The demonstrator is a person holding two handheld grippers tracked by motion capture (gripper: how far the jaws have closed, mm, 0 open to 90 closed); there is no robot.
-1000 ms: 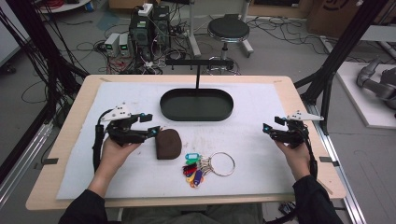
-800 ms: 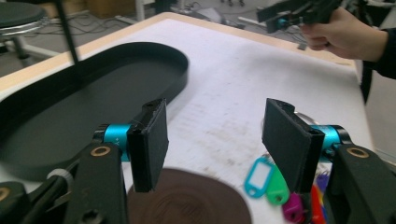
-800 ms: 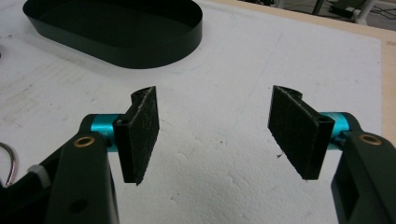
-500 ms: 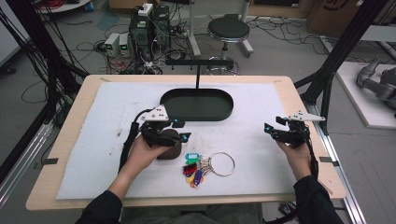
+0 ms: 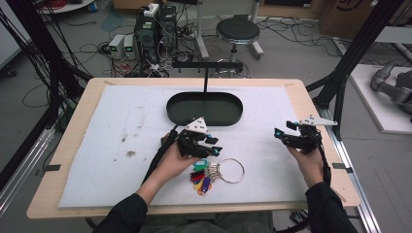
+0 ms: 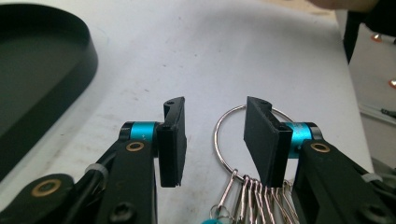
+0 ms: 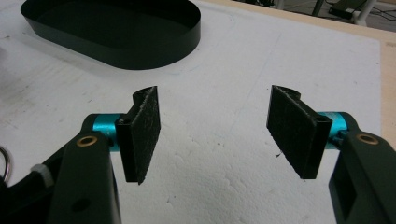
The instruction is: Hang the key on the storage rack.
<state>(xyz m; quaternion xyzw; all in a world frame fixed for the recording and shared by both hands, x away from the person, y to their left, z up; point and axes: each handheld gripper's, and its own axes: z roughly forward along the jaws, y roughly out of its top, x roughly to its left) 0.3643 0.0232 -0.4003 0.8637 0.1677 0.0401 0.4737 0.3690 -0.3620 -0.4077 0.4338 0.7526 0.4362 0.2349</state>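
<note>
While the left gripper (image 5: pixel 208 149) hovers above the key ring (image 6: pixel 232 140), its fingers, just narrowing, grip nothing; the ring lies near-centre on the worktop (image 5: pixel 97 145). Black oval tray (image 5: pixel 204 108) sits farther off. Right gripper (image 5: pixel 284 137) gapes empty.

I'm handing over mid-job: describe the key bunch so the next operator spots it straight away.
Start at the black oval tray at the far middle of the white mat. Come toward the person's side to the left gripper; the key bunch lies just below it. It is the one cluster of coloured tags on a large silver ring.
</note>
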